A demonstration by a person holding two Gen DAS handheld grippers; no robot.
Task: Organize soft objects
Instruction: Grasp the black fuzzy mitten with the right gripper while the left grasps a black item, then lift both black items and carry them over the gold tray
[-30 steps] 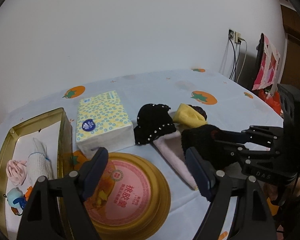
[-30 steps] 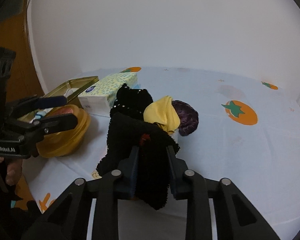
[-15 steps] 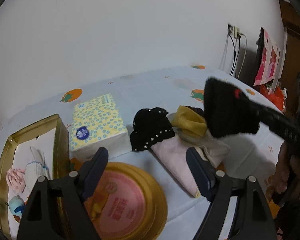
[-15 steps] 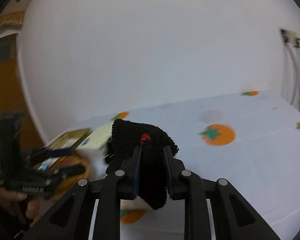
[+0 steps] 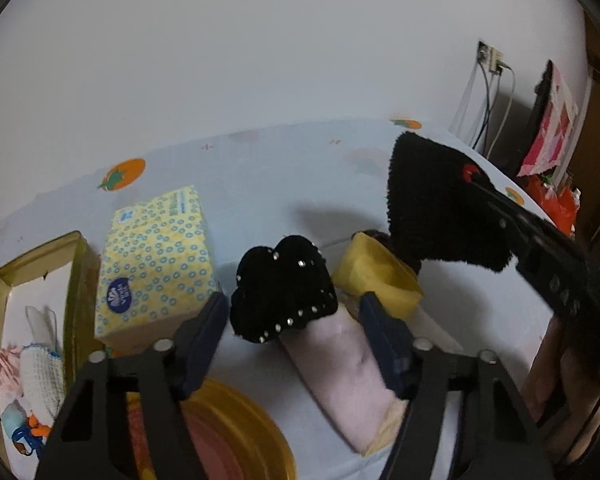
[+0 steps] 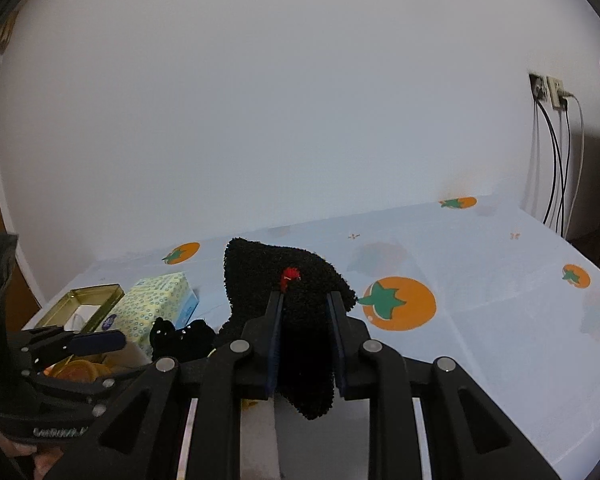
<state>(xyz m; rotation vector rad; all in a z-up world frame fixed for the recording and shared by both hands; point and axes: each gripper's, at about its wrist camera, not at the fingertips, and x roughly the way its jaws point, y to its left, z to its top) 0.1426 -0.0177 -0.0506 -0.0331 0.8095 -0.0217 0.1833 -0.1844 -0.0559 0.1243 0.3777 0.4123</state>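
While the fuzzy black sock (image 6: pixel 300 320) is pinched tight between the fingers of the right gripper (image 6: pixel 304 344), it is held up in the air, well above the table (image 6: pixel 480 320), so it can likely be carried to the gold tin (image 5: pixel 32 264). Small soft things are already kept in that tin. The left gripper (image 5: pixel 292 332) has just been closing. A black beaded piece (image 5: pixel 284 288) and a pink cloth (image 5: pixel 340 364) are seen between its fingers, but nothing is pressed yet, so it is not gripping. A yellow cloth (image 5: pixel 376 276) is left beside them, near the tissue pack (image 5: pixel 156 256).
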